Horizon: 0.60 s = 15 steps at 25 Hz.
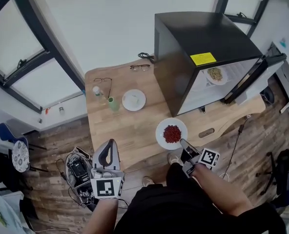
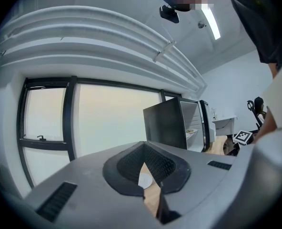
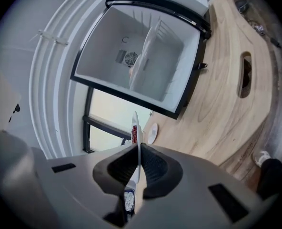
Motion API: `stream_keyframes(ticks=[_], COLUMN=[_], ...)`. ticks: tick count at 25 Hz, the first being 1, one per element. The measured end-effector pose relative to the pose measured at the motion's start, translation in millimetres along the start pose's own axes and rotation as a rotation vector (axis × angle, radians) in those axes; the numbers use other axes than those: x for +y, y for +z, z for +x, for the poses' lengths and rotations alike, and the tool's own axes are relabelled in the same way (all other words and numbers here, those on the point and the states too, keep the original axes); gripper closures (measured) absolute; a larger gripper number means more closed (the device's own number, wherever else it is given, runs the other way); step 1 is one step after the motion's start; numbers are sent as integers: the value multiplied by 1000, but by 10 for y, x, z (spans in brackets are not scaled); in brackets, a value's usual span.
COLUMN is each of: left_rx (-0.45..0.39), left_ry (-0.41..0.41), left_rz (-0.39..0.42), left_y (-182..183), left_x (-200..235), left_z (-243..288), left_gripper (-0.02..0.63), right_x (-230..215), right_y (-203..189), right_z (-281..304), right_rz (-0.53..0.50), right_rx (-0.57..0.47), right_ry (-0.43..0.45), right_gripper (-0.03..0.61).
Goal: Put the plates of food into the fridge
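A white plate of red food (image 1: 172, 133) hangs level over the wooden table's (image 1: 134, 130) near edge; my right gripper (image 1: 183, 143) is shut on its rim. In the right gripper view this plate (image 3: 135, 128) stands edge-on between the pads of that gripper (image 3: 136, 149). The black fridge (image 1: 198, 48) stands on the table with its door (image 1: 254, 79) open, and a plate of pale food (image 1: 214, 74) lies on its shelf. A second white plate (image 1: 134, 100) sits mid-table. My left gripper (image 1: 111, 143) is off the table's near left corner, shut and empty.
Two pairs of glasses (image 1: 103, 82) (image 1: 140, 67), a small bottle (image 1: 98, 92) and a green cup (image 1: 113, 104) stand at the table's left and back. A slot (image 1: 206, 132) is cut in the tabletop near the fridge. Cables and gear (image 1: 78, 169) lie on the floor.
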<state>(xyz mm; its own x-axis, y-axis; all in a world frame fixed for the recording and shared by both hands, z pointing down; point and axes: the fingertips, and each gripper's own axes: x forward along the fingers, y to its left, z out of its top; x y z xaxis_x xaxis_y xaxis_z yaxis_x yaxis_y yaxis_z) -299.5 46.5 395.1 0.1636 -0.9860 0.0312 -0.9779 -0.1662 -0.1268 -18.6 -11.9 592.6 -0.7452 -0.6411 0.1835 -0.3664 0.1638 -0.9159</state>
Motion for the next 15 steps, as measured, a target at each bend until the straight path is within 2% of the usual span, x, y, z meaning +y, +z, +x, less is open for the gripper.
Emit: stream_keyframes(ticks=[5,9,12,15], left_rx=[-3,-4,-10,-13], left_ry=[-36,-53,-69,-87], left_rz=[0,1,-1,2], left_y=[66,133,156,192], left_x=[-277,-419,-540,-667], left_z=[252,485,666,855], left_gripper=[609,609,609,609], right_x=[-143,-198,-344,-369], right_y=[334,568,747,955], right_z=[-131,-187,-273,-280], right_rz=[-10,7,10,5], right_rx=[-30,-57,-72,-97], right_ry=[-33,-19,-70,-37], right_gripper=[546,546,546,546])
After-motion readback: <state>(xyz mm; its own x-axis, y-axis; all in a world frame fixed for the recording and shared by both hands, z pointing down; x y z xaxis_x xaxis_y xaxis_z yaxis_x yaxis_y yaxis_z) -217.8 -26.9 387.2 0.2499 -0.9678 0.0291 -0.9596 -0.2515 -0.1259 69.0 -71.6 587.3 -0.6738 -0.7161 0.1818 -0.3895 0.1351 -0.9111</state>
